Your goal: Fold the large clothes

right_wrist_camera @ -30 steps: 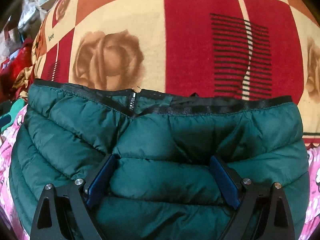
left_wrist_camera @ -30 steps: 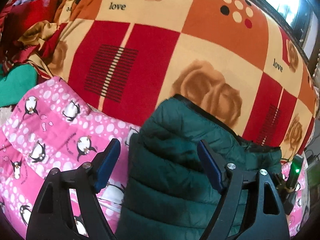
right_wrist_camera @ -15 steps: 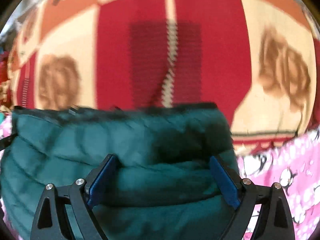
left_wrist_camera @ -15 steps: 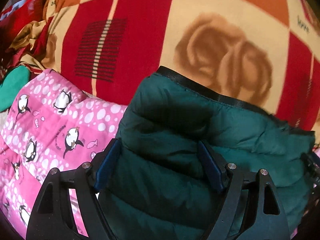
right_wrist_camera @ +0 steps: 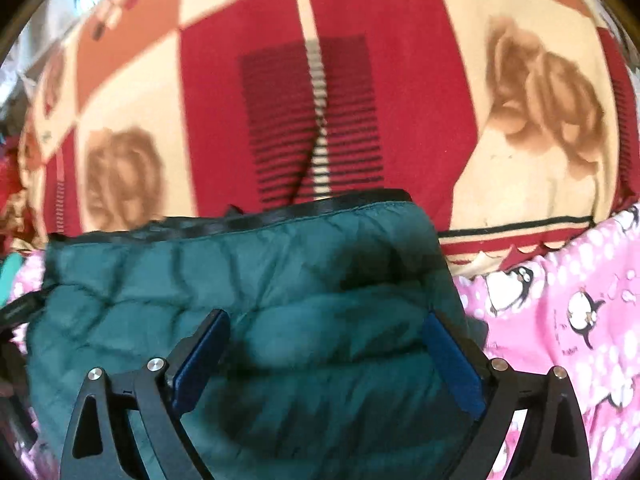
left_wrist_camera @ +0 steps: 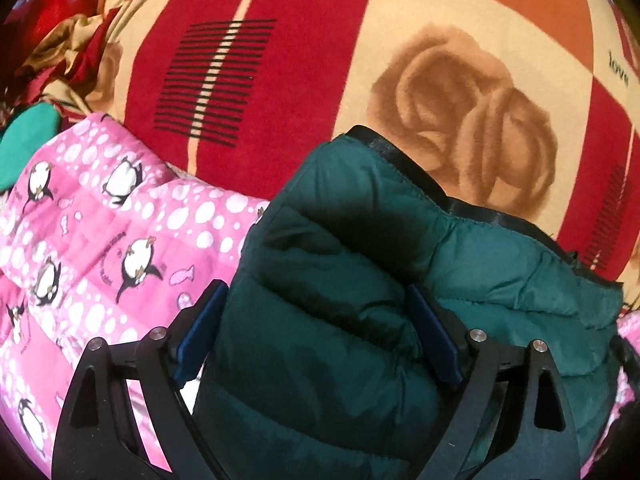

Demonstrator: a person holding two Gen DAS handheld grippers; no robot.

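In the left wrist view we see the left hand-held gripper (left_wrist_camera: 316,336) with its two blue pads spread wide, the near fold of a dark green quilted jacket (left_wrist_camera: 360,280) bulging up between them; the pad on the left edges the jacket's side, the other presses into its puffed surface, and we cannot tell whether either truly pinches cloth. The right wrist view gives us the same picture from the other end: the right hand-held gripper (right_wrist_camera: 326,360) also stands spread, its pads set on either side of a padded roll of the jacket (right_wrist_camera: 248,280), with nothing clamped that we can make out. Only the left view shows us the jacket's left side edge against a pink penguin-print quilted garment (left_wrist_camera: 100,240), and beyond that a heap of red and gold cloth (left_wrist_camera: 68,36) and a patch of teal fabric (left_wrist_camera: 28,140) toward the far left of the bed. Only the right view shows us the jacket's right corner, where the same pink penguin garment (right_wrist_camera: 568,320) reappears on the right, so the jacket lies on top of it. In both views the jacket's black-bound hem (right_wrist_camera: 320,210) runs along its far edge. Past that hem we see the bed's blanket (left_wrist_camera: 304,80), checked in red, cream and orange with brown roses, striped black bars and the word "love" (left_wrist_camera: 618,68). The right view is somewhat blurred, and at its far left corner we make out only pale, indistinct shapes.
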